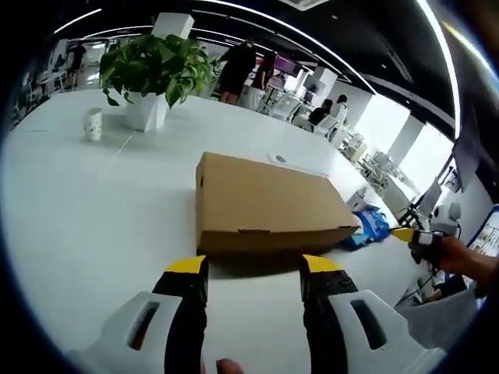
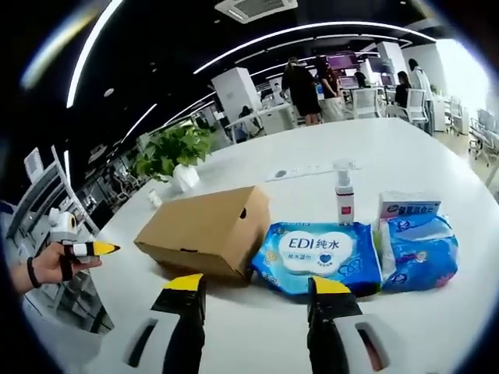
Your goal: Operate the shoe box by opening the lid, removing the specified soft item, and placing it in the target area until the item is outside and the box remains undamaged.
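Both grippers, left and right, have jaws spread wide, empty, apparently short of the shoe box.

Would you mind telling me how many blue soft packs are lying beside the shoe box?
2: the large EDI pack lies against the shoe box, and a second blue pack sits on its far side, below a small white carton. Others may be hidden behind them.
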The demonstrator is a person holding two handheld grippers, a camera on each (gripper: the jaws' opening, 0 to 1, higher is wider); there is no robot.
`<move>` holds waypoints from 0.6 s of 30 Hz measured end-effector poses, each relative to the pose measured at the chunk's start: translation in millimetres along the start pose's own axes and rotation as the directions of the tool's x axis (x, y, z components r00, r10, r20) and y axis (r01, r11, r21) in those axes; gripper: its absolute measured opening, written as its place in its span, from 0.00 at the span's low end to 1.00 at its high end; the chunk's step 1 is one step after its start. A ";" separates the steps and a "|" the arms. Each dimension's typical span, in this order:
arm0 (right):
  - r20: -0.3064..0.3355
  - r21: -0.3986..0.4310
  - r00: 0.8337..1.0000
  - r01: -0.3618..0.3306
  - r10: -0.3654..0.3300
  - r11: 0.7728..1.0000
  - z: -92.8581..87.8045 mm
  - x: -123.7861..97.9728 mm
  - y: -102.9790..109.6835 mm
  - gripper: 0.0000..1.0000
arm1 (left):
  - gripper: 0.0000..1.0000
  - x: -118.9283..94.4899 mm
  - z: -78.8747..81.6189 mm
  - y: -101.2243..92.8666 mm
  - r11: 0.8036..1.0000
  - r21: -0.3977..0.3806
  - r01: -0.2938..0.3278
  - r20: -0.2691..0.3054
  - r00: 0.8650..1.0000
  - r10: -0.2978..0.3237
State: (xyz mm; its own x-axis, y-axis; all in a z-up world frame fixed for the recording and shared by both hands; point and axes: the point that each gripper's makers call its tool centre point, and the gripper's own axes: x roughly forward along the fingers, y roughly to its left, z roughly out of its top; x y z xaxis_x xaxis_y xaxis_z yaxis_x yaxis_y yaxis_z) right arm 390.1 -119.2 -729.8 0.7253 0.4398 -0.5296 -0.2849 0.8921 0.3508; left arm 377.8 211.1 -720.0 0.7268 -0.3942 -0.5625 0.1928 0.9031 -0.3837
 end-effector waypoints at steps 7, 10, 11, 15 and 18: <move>0.023 -0.035 0.999 0.030 -0.029 0.999 -0.2 -26.2 -12.6 0.56 | 0.51 -11.9 -14.8 -19.7 0.998 0.057 0.016 -0.015 1.000 -0.015; 0.041 -0.029 0.998 0.046 -0.044 0.999 -2.2 -40.2 -19.5 0.58 | 0.51 -15.9 -19.5 -26.0 0.998 0.057 0.022 -0.017 1.000 -0.021; 0.043 -0.028 0.998 0.049 -0.048 0.998 -3.4 -43.1 -21.4 0.59 | 0.51 -17.1 -20.1 -27.7 0.998 0.058 0.023 -0.015 1.000 -0.022; 0.057 -0.016 0.995 0.086 -0.085 0.996 -9.1 -59.4 -34.1 0.61 | 0.52 -21.5 -23.0 -37.9 0.997 0.077 0.030 -0.016 0.999 -0.029; 0.060 -0.009 0.992 0.109 -0.108 0.994 -11.6 -69.9 -38.4 0.62 | 0.53 -24.3 -22.3 -44.8 0.996 0.081 0.037 -0.009 0.999 -0.036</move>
State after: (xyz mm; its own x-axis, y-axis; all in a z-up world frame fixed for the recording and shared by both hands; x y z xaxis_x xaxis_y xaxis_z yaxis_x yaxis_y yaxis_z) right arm 343.1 -183.0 -715.2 0.7880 0.3340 -0.5173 -0.2101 0.9355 0.2840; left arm 336.8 176.4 -705.5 0.7131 -0.4282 -0.5551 0.2725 0.8988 -0.3433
